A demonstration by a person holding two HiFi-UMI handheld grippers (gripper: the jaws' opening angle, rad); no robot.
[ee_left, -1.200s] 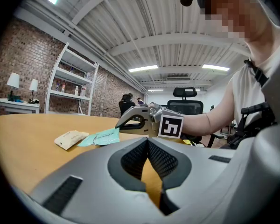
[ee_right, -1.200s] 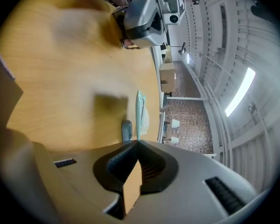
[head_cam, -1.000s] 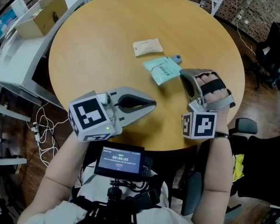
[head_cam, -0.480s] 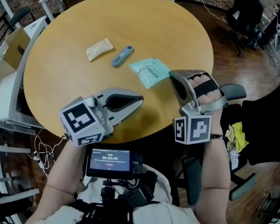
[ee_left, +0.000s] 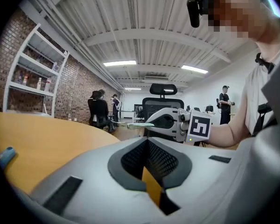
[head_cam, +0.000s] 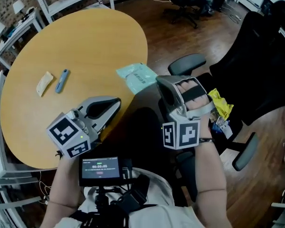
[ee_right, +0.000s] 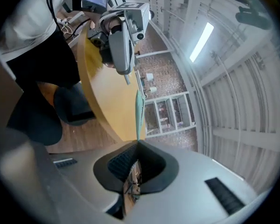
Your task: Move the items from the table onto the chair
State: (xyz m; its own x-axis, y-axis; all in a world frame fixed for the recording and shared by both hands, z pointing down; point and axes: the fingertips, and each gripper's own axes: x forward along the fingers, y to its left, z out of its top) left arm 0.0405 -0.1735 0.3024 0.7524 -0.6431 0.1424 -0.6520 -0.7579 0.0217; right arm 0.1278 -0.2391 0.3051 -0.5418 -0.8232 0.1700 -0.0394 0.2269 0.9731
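Head view: right tool (head_cam: 161, 81) is clamped on the teal packet (head_cam: 135, 76). Packet lies flat, long axis pointing off the tips over the surface (head_cam: 85, 42) edge. Left tool (head_cam: 117, 102) is closed and empty.
Right gripper view: I see the packet edge-on, straight out from the jaws.

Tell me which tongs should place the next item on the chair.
Right. The right tongs are shut on the teal packet at the table's edge, on the side of the black chair. The left tongs hold nothing and sit over the table.
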